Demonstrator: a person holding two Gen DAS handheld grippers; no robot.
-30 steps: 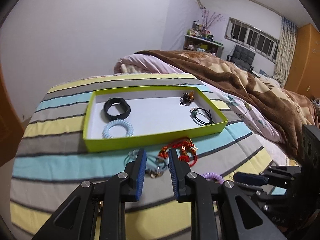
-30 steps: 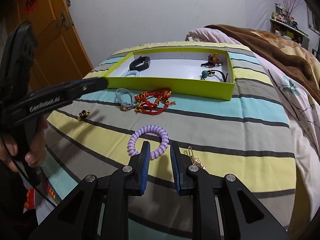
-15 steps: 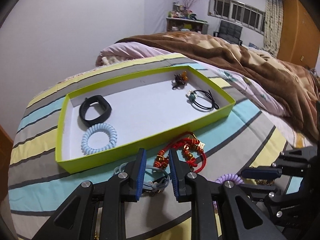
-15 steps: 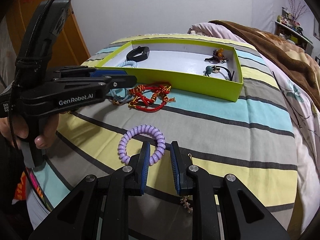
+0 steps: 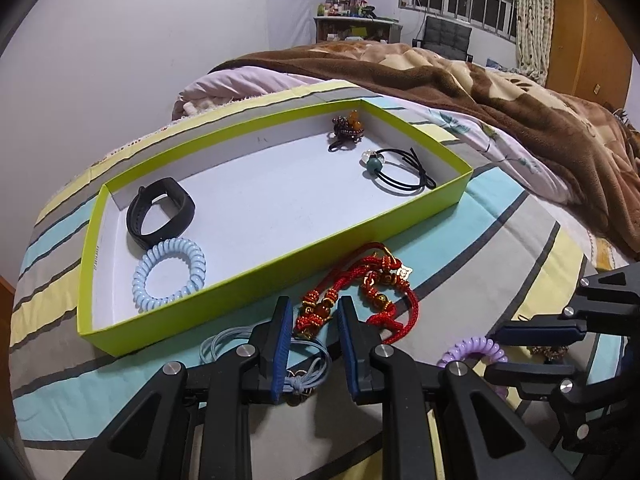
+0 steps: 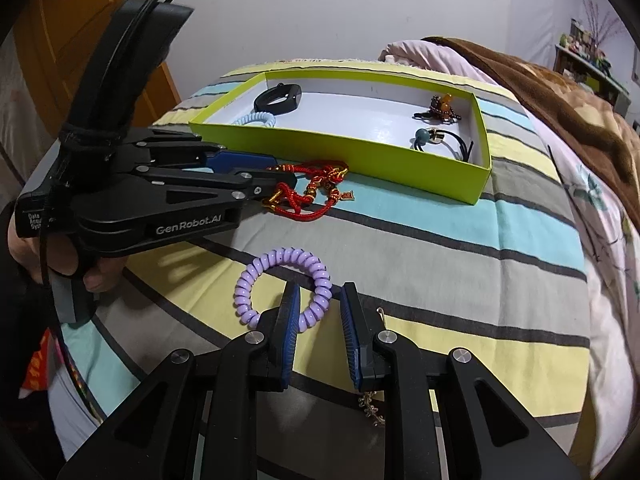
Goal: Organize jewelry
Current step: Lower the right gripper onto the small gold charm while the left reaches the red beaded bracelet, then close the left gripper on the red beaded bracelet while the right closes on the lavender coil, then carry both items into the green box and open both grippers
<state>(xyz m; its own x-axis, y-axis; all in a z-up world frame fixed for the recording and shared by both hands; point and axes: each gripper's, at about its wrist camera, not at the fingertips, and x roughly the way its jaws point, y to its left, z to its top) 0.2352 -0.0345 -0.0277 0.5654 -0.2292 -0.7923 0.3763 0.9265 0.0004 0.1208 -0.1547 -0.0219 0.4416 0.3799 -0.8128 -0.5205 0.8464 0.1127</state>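
A lime-green tray (image 5: 280, 256) (image 6: 340, 146) lies on the striped bed. It holds a black band (image 5: 160, 212), a light blue coil tie (image 5: 170, 274), a beaded charm (image 5: 348, 126) and a black tie with a teal bead (image 5: 400, 172). My left gripper (image 5: 312, 316) is open, its fingers either side of the near end of a red beaded cord bracelet (image 5: 376, 292) (image 6: 308, 192). A pale blue hair tie (image 5: 304, 360) lies under it. My right gripper (image 6: 318, 304) is open, astride the right side of a purple coil tie (image 6: 280, 280).
A small gold chain piece (image 6: 372, 408) lies under my right gripper. A brown blanket (image 5: 500, 92) covers the bed to the right. An orange door (image 6: 80, 32) stands at the left. A desk and chair (image 5: 444, 36) stand at the far wall.
My left gripper moved forward and right, from the pale blue tie to the red bracelet. My right gripper moved forward around the purple coil tie. Both stayed open.
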